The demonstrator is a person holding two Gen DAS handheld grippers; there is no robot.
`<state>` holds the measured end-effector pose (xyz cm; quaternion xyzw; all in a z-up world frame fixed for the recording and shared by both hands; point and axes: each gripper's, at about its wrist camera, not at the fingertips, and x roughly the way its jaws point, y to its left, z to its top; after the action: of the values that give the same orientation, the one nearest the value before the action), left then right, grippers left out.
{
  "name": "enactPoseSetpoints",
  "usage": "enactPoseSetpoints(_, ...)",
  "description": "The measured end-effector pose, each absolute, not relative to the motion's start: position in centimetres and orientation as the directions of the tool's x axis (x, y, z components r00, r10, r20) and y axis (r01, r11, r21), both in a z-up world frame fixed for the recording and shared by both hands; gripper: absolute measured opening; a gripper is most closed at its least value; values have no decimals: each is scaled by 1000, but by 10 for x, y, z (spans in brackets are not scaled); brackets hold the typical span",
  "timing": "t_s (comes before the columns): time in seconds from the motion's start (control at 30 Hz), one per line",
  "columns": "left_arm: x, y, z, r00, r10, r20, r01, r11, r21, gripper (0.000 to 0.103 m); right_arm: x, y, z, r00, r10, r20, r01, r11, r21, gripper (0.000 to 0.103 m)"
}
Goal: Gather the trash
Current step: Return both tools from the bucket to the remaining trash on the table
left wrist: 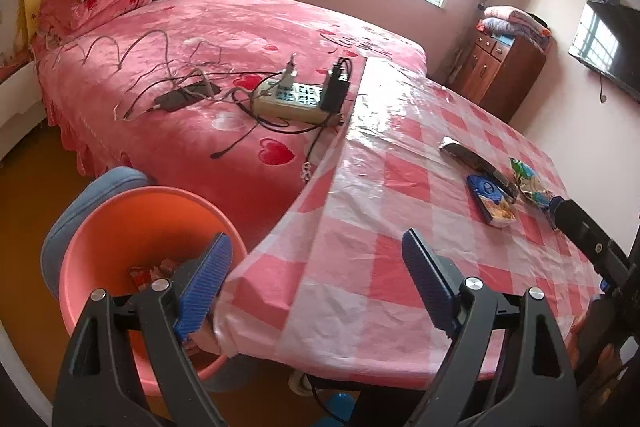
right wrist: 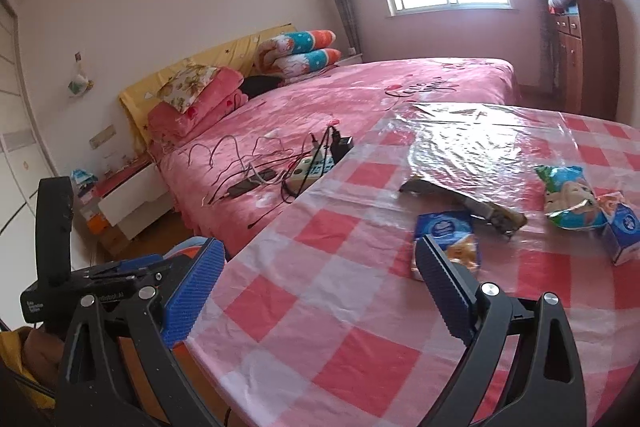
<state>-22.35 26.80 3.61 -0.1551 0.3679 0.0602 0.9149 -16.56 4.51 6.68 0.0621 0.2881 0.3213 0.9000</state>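
An orange bin [left wrist: 120,223] stands on the floor at the table's left corner, with wrappers [left wrist: 150,273] inside. My left gripper [left wrist: 316,267] is open and empty, over the table edge beside the bin. On the checked table lie a blue snack packet [left wrist: 490,197] [right wrist: 446,239], a dark banana peel [left wrist: 472,159] [right wrist: 464,201], a green-blue wrapper [left wrist: 528,183] [right wrist: 570,197] and a small blue-white carton [right wrist: 622,231]. My right gripper [right wrist: 320,271] is open and empty, just short of the blue packet; its body shows in the left wrist view [left wrist: 588,239].
The table [left wrist: 360,267] wears a pink checked plastic cloth. A pink bed [left wrist: 200,67] adjoins it, with a power strip [left wrist: 296,99] and cables. A blue stool [left wrist: 68,219] is behind the bin. A wooden cabinet [left wrist: 504,67] stands at the far wall.
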Motion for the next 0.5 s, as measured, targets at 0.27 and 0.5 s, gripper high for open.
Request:
enactPoseSetpoints(0.27, -215, 244, 36, 688, -20, -726, -205, 954, -220, 87, -162, 14, 70, 665, 599, -447, -509, 801, 315, 95)
enactPoseSetpoints(0.5, -210, 225, 37, 675, -41, -737, -179, 960, -217, 87, -155, -6, 72, 682, 586, -438, -487, 810, 326, 95)
